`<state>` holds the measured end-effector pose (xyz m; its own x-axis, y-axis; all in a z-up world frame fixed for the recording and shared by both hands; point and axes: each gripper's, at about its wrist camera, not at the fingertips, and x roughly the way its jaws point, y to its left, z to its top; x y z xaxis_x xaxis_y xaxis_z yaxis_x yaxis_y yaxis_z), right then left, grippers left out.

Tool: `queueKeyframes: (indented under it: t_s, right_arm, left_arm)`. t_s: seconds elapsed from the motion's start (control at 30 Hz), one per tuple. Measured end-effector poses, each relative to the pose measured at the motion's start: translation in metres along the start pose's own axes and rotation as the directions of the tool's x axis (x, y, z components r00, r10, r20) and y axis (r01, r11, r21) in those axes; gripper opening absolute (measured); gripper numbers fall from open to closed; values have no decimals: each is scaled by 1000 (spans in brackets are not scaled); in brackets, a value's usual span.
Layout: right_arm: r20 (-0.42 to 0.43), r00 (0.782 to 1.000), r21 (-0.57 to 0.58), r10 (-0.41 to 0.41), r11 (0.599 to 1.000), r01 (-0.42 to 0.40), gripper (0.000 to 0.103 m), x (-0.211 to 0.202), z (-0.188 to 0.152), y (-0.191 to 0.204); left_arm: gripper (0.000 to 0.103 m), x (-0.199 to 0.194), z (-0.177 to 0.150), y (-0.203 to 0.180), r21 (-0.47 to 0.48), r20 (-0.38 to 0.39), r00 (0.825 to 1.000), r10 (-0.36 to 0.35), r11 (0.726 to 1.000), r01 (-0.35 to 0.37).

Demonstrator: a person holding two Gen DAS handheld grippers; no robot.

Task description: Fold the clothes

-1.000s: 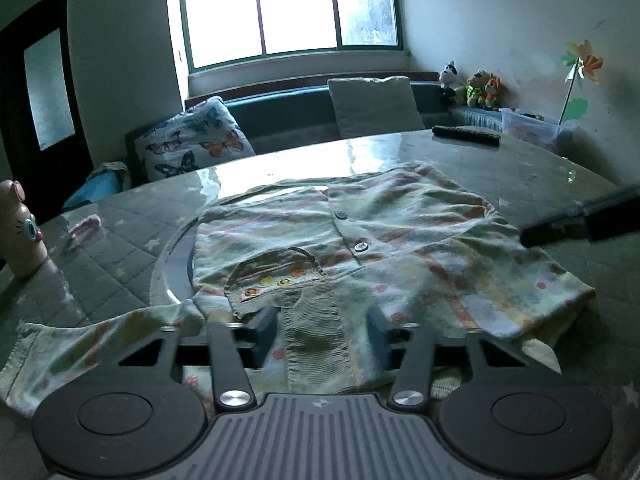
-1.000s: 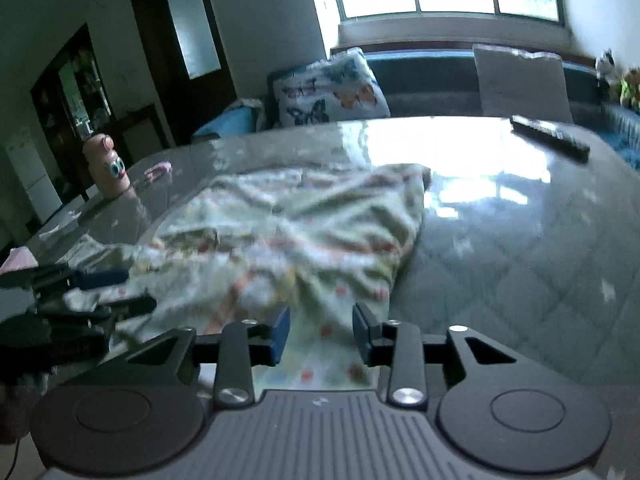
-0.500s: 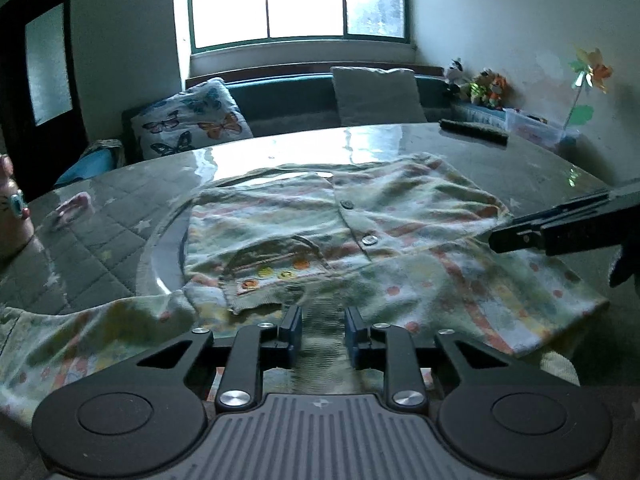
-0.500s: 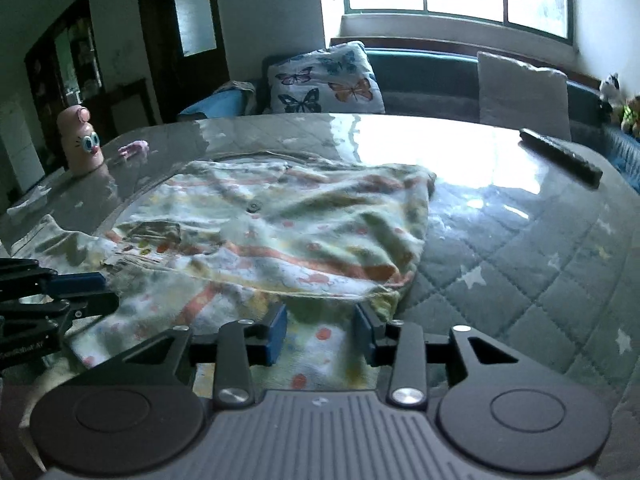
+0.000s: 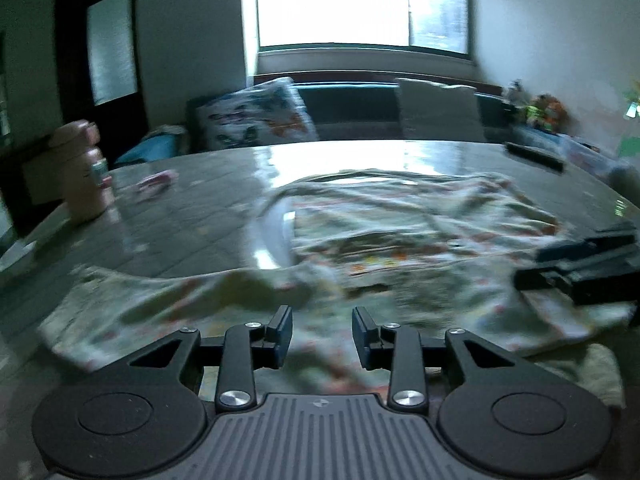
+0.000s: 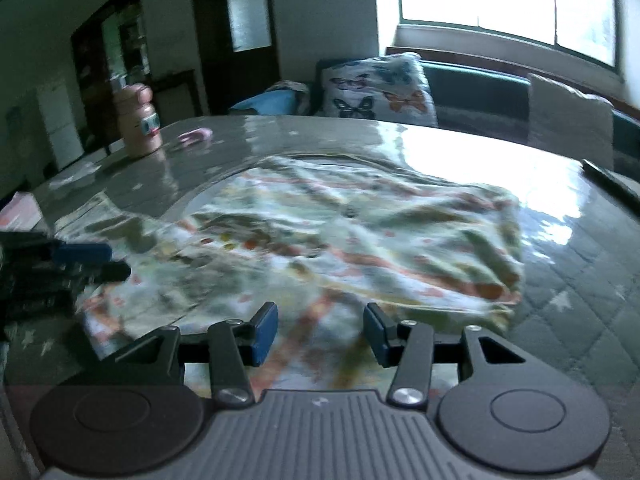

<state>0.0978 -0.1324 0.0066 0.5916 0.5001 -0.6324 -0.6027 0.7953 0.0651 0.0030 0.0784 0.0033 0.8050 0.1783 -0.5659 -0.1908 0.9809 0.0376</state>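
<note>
Both views motion-blurred; shirt print unreadable. Right tongs cut off at frame edge. Left tongs likewise.

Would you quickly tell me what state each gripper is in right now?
Left gripper: open, just been opening over the shirt, gripping nothing.
Right gripper: open, just been opening over the shirt, gripping nothing.

Bare table right of the shirt; pink bottle far left.
</note>
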Motion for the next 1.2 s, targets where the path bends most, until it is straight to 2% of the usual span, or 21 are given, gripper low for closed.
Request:
queueKeyframes:
  t_s: [0.17, 0.33, 0.43, 0.57, 0.63, 0.7, 0.8, 0.97, 1.13, 1.2]
  right_arm:
    - [6, 1000, -123, 3, 992, -2, 52, -3, -7, 32]
    - [8, 1000, -198, -6, 980, 8, 55, -4, -12, 47]
    - [9, 1000, -177, 4, 984, -2, 58, -7, -9, 44]
    - [22, 1000, -155, 13, 988, -9, 59, -14, -8, 40]
    - [23, 1000, -147, 17, 989, -13, 59, -17, -9, 39]
    - [22, 1000, -143, 17, 990, -14, 60, -18, -9, 38]
    - [20, 1000, -139, 19, 990, -16, 60, -19, -11, 38]
    - [18, 1000, -119, 17, 993, -14, 60, -22, -14, 34]
    - [25, 1000, -93, 12, 996, -9, 60, -29, -16, 29]
    - [29, 1000, -80, 8, 997, -5, 60, -32, -17, 27]
  left_arm:
    - [40, -4, -6, 32, -62, -10, 995, 103, 993, -103]
    - [42, -6, -9, 69, -134, -29, 976, 215, 967, -217]
    - [46, -7, -9, 90, -173, -33, 955, 296, 939, -297]
    - [47, -2, -7, 119, -231, -63, 917, 395, 888, -398]
    - [47, 3, -6, 133, -260, -85, 896, 436, 858, -442]
    - [47, 6, -6, 146, -294, -109, 885, 452, 836, -463]
    - [47, 12, -7, 163, -330, -139, 884, 447, 820, -467]
    - [46, 19, -11, 174, -352, -148, 903, 404, 832, -429]
    - [14, 18, -10, 171, -352, -118, 927, 355, 858, -373]
    - [10, 13, -6, 164, -352, -98, 937, 335, 869, -347]
